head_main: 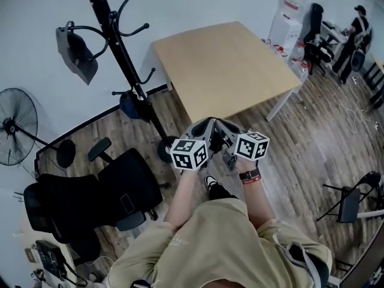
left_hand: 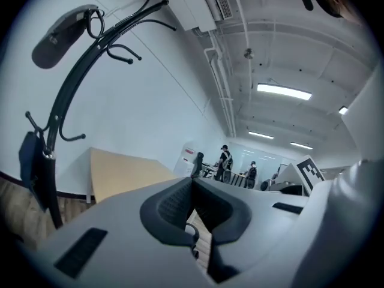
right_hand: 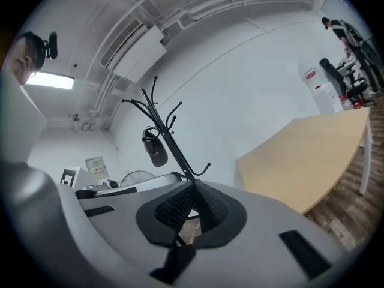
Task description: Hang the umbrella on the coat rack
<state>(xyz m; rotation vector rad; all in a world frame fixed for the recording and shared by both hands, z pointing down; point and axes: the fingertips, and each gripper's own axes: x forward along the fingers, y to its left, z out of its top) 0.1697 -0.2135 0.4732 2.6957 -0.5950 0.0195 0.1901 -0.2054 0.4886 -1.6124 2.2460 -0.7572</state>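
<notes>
The black coat rack (head_main: 123, 59) stands at the left by the wall. A grey folded umbrella (head_main: 77, 51) hangs by its loop from one of the rack's upper hooks. It also shows on the coat rack (left_hand: 66, 95) as the umbrella (left_hand: 63, 33) in the left gripper view, and on the coat rack (right_hand: 170, 138) as the umbrella (right_hand: 155, 149) in the right gripper view. My left gripper (head_main: 203, 127) and right gripper (head_main: 223, 128) are held side by side in front of my body, well away from the rack. Both are shut with nothing between the jaws; the left gripper (left_hand: 192, 185) and right gripper (right_hand: 193, 189) show their tips touching.
A dark blue bag (head_main: 129, 107) hangs on a low hook of the rack. A wooden table (head_main: 225, 65) stands just ahead of the grippers. A black office chair (head_main: 90, 197) and a floor fan (head_main: 17, 125) are at the left, a folding chair (head_main: 351, 200) at the right, people (head_main: 354, 35) far back.
</notes>
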